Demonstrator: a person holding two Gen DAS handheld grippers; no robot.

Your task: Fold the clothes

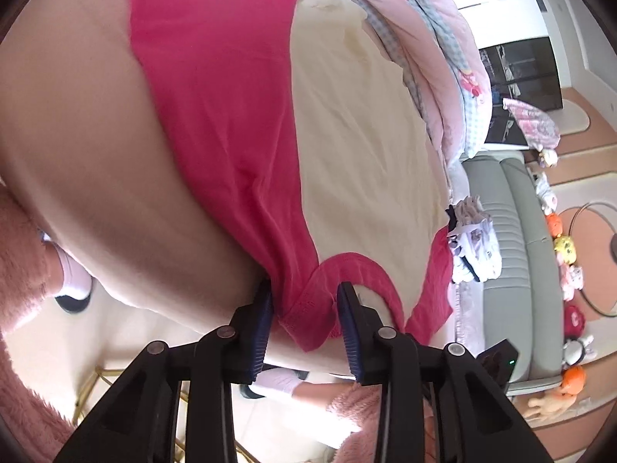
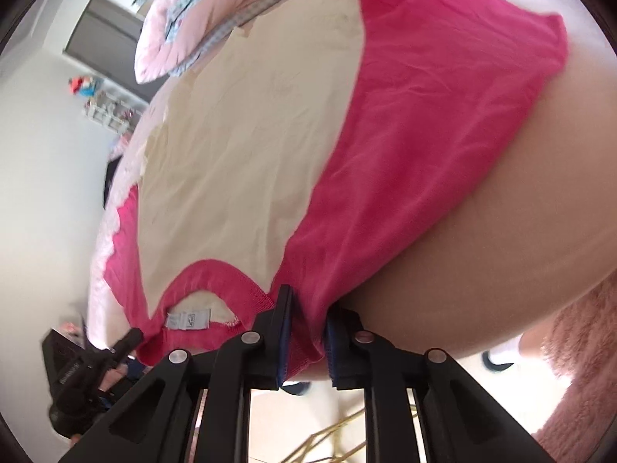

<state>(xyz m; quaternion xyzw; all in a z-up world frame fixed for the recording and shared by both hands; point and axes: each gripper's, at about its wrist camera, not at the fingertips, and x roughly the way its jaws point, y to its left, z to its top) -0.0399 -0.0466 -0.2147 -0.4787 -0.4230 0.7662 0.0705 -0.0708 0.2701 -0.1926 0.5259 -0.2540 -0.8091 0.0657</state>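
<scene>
A bright pink shirt point(image 1: 231, 115) with a cream front panel point(image 1: 366, 135) lies flat on a beige surface point(image 1: 96, 135). Its collar end points toward me. My left gripper point(image 1: 306, 305) is at the near edge beside the pink collar point(image 1: 347, 266), shut on a bunch of pink shoulder fabric that fills the gap between its blue pads. In the right wrist view the same shirt point(image 2: 424, 115) shows its collar point(image 2: 208, 274) and white label point(image 2: 189, 318). My right gripper point(image 2: 308, 320) is shut on the pink shoulder just right of the collar.
A pink quilt with blue check point(image 1: 424, 38) is heaped at the far end of the surface. Folded clothes point(image 1: 474, 247) lie near a grey sofa point(image 1: 509, 250) lined with plush toys point(image 1: 567, 247). A person's fuzzy pink sleeve point(image 1: 23, 250) and white-socked foot point(image 1: 73, 281) show below.
</scene>
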